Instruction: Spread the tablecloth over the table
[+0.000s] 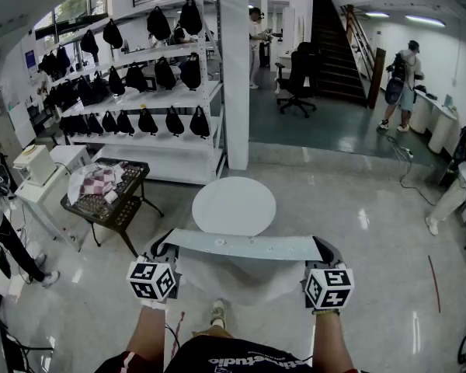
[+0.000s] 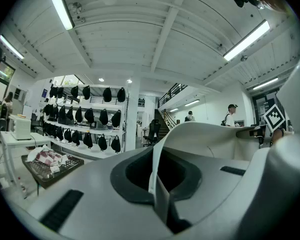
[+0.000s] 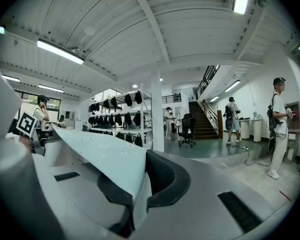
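Observation:
A pale grey-green tablecloth (image 1: pixel 241 245) is stretched taut between my two grippers, held level in the air in front of me, with its loose part hanging below. My left gripper (image 1: pixel 165 247) is shut on its left corner; in the left gripper view the cloth (image 2: pixel 210 134) runs out from between the closed jaws toward the right. My right gripper (image 1: pixel 323 250) is shut on the right corner, where the cloth (image 3: pixel 97 156) spreads leftward. A round white table (image 1: pixel 234 206) stands on the floor just beyond the cloth's far edge.
A black mesh cart (image 1: pixel 109 196) with folded checked cloths stands to the left of the table. Behind are white shelves of black bags (image 1: pixel 144 92), a white pillar (image 1: pixel 235 68), an office chair (image 1: pixel 297 80), stairs and several people. A white side table (image 1: pixel 43 181) is at far left.

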Demonstrator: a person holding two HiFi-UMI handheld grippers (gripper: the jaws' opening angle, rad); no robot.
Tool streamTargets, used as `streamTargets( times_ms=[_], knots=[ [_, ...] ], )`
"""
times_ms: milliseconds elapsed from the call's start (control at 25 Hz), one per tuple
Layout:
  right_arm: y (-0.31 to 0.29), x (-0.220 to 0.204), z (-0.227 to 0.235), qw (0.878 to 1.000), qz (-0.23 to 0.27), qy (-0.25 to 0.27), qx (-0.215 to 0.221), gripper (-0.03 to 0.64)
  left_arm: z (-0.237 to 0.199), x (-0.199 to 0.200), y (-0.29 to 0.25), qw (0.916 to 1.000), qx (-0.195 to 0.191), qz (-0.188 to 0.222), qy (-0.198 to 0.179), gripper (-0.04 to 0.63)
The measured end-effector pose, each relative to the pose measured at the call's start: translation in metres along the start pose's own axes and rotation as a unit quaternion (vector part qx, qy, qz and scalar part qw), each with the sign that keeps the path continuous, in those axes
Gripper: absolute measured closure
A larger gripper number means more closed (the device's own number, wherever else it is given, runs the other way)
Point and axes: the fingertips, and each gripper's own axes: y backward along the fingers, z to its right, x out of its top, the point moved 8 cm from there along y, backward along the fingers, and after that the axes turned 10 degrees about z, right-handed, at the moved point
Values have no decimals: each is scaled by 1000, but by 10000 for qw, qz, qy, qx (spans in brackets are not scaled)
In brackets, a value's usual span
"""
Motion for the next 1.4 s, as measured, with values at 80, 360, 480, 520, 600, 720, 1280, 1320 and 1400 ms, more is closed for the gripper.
streamTargets(
  times_ms=[80,360,480,520,600,720,1280,1320,1400],
  knots=[
    [-1,0,0,10000,5,8,13,589,0,0,0,10000,35,-2,3,578],
    [-1,0,0,10000,35,-3,-7,589,0,2,-1,10000,4,11,29,578],
    [0,1,0,10000,68,10,-29,589,-1,3,-3,10000,-15,28,17,578],
    [0,1,-1,10000,70,16,-35,589,-1,3,-3,10000,-15,34,12,578],
    [0,1,-1,10000,70,16,-40,589,-1,4,-4,10000,-16,41,10,578],
    [-1,1,-2,9999,100,-23,-57,589,-3,4,-6,10000,-40,50,40,578],
    [-11,5,-12,9999,133,-86,4,588,-16,3,-5,9999,40,73,105,577],
    [-12,5,-13,9999,132,-87,5,588,-16,4,-5,9999,46,68,99,577],
    [-15,6,-12,9999,132,-93,-1,588,-17,4,-6,9999,52,47,74,577]
  ],
)
